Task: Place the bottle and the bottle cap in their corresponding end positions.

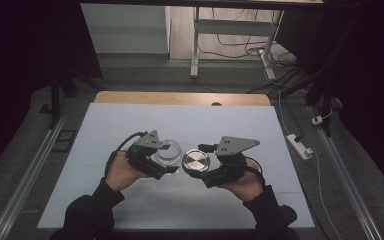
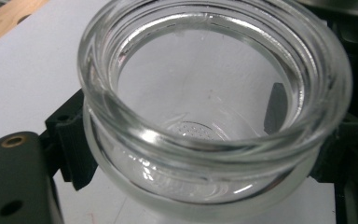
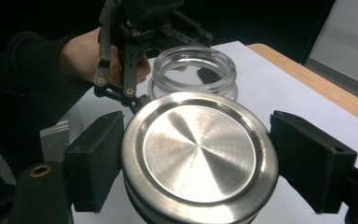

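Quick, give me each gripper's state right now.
Left gripper: shut on the glass jar, open mouth up.
Right gripper: shut on the metal lid, beside the jar.

A: Jar point(image 2: 214, 140)?
B: Clear glass, smooth and glossy, with bright glints along the thick rim.

A: Lid point(image 3: 199, 151)?
B: Brushed metal, silver, satin sheen with fine circular grain; the raised edge is shinier.

A: Left tool point(image 1: 161, 161) and right tool point(image 1: 200, 165)?
B: Matt black plastic pads; dull grey metal plates on top.

A: Table point(image 1: 130, 120)?
B: Matt white sheet, smooth; pale wood showing along the far edge.
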A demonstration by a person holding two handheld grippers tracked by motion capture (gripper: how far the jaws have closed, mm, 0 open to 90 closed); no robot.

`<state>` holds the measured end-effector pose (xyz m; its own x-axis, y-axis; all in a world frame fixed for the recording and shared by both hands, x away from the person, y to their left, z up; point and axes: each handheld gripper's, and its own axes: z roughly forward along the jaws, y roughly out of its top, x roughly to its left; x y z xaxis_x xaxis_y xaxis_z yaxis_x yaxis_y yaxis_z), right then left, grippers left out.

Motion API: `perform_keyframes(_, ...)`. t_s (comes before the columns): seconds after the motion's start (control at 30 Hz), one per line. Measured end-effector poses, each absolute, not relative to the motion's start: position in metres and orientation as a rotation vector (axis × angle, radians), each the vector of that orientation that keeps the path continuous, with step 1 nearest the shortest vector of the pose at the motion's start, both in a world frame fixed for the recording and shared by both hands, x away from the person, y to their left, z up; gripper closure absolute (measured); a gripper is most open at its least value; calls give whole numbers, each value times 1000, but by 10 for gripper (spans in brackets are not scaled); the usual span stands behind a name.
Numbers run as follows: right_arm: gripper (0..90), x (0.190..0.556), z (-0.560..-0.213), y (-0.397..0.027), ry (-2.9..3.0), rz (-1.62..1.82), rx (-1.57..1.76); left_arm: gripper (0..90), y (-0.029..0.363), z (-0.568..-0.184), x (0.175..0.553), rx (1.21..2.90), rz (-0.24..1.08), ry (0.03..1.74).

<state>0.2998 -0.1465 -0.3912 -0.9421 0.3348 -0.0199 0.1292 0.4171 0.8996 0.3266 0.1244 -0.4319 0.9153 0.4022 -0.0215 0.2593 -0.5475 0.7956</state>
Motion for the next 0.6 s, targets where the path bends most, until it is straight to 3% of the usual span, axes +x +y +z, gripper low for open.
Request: perform_keyframes(0.6,196,288,-407,-140,2510,1534,384,153,127,-434,336,2166,240,501)
